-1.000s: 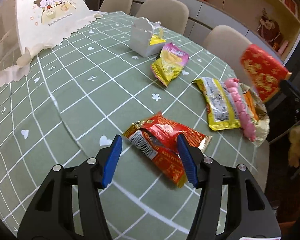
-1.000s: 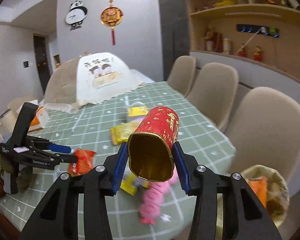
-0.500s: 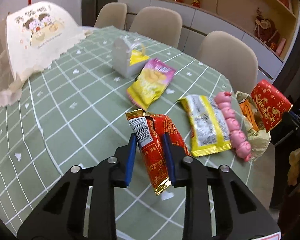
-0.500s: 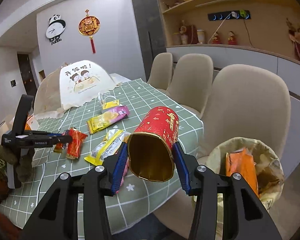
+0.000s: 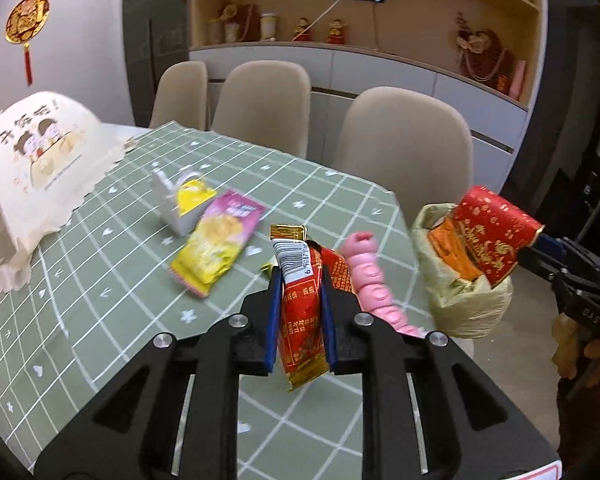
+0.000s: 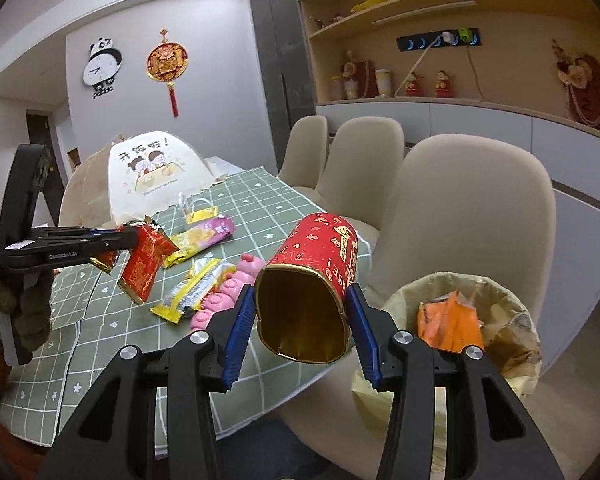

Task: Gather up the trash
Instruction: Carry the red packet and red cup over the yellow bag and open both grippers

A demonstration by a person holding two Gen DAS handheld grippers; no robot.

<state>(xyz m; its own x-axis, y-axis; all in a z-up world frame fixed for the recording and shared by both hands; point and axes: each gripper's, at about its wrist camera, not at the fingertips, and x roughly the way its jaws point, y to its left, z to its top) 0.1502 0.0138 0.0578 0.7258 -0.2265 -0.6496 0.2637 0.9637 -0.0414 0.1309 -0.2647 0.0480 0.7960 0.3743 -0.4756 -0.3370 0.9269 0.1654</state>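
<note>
My left gripper (image 5: 300, 276) has its jaws closing on a red snack wrapper (image 5: 302, 312), whose barcode end sticks up above the pads. The wrapper hangs clear of the green checked tablecloth (image 5: 120, 280); the right wrist view shows it dangling (image 6: 144, 268) from the left gripper (image 6: 136, 240). My right gripper (image 6: 300, 292) is shut on a red and gold paper tube (image 6: 320, 252), open end toward the camera. It is held just left of the lined trash bin (image 6: 500, 292). In the left wrist view the tube (image 5: 488, 232) sits over the bin (image 5: 460, 308).
On the table lie a yellow and pink packet (image 5: 220, 248), a pink piglet strip (image 5: 368, 280), a yellow wrapper (image 6: 192, 292) and a small white box (image 5: 172, 208). A white food cover (image 5: 40, 160) stands at the far left. Beige chairs (image 6: 472, 216) line the far side.
My left gripper closed on the red wrapper and lifted it off the table, swinging toward the bin. My right gripper carried the red tube from above the table to the bin.
</note>
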